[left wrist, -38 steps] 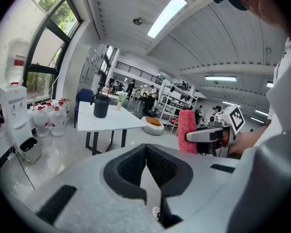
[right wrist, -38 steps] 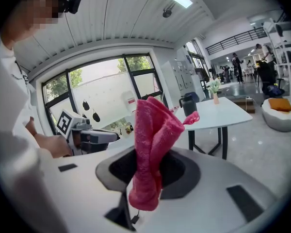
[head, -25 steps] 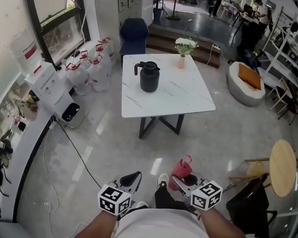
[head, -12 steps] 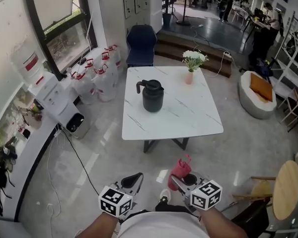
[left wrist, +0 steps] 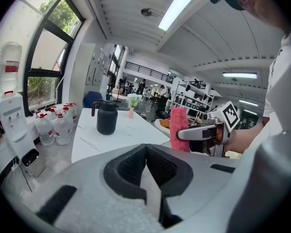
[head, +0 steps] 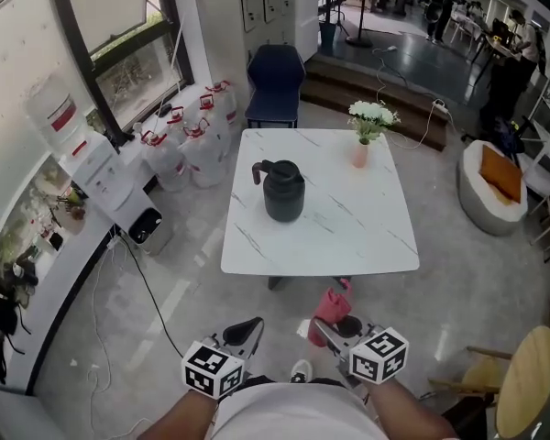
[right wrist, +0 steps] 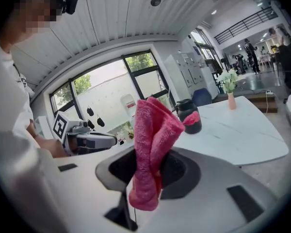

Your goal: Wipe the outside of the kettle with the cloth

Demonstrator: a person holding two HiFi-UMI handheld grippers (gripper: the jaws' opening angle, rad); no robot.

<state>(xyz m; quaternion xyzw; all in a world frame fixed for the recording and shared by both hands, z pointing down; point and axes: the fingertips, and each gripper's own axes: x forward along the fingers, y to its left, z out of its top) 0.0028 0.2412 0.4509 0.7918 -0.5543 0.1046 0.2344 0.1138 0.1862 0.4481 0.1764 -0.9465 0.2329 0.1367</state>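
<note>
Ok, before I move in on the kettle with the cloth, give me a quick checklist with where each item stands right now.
1. Cloth gripped: ok. The right gripper is shut on it, with a bunch sticking up above the jaws.
2. Left gripper free to steady the kettle: ok. It is shut, with nothing between the jaws.
3. Kettle upright: ok. It stands on the table, handle toward the head view's left.
4. Kettle within reach: not ok. Both grippers are short of the table's near edge.
5. Vase clear of the kettle: ok. It stands apart, nearer the far edge.
6. Kettle full or hot: cannot tell.
</note>
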